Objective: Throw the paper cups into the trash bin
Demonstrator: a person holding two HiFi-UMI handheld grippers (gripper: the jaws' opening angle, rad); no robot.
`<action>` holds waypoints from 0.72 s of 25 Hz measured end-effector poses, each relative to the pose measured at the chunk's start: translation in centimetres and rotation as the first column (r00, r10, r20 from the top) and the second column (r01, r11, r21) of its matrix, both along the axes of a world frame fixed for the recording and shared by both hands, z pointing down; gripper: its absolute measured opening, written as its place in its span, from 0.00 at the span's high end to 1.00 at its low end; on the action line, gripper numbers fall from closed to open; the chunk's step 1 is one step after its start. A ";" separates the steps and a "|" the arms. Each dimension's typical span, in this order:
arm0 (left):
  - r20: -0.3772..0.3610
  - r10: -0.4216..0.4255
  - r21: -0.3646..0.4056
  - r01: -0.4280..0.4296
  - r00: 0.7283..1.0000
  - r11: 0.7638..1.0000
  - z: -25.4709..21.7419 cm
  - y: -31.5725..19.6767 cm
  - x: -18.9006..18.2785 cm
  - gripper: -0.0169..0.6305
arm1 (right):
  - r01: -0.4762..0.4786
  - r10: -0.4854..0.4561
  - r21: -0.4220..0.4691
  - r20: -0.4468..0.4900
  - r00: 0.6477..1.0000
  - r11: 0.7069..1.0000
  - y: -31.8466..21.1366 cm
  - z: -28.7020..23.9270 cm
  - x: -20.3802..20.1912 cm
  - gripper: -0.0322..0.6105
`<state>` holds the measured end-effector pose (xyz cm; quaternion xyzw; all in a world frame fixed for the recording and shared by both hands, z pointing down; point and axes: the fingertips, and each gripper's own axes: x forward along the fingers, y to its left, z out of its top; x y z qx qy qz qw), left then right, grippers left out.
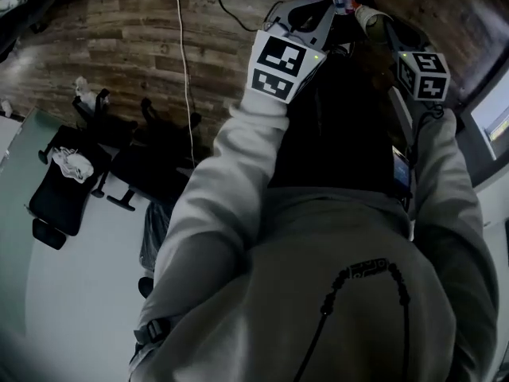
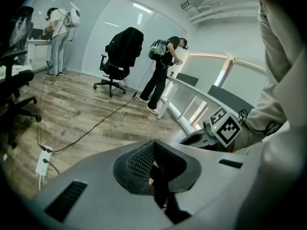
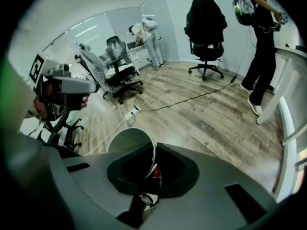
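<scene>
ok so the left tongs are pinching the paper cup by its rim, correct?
Wrong side. The right tongs are the ones pinching the paper cup by its rim, with the cup wall clamped between the two pads. The right gripper view shows it.

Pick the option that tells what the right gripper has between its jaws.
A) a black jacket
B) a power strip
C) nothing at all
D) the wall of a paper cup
D: in the right gripper view, the right gripper has its jaws pinched on the wall of the white paper cup, just below its rim.
</scene>
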<state>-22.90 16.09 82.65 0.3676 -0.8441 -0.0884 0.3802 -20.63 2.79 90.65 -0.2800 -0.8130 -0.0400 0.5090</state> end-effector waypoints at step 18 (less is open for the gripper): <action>-0.061 -0.045 -0.012 0.044 0.997 0.999 9.3 2.3 4.1 0.97 | 0.237 -0.233 0.050 -0.070 0.970 0.970 2.5 15.0 4.4 0.88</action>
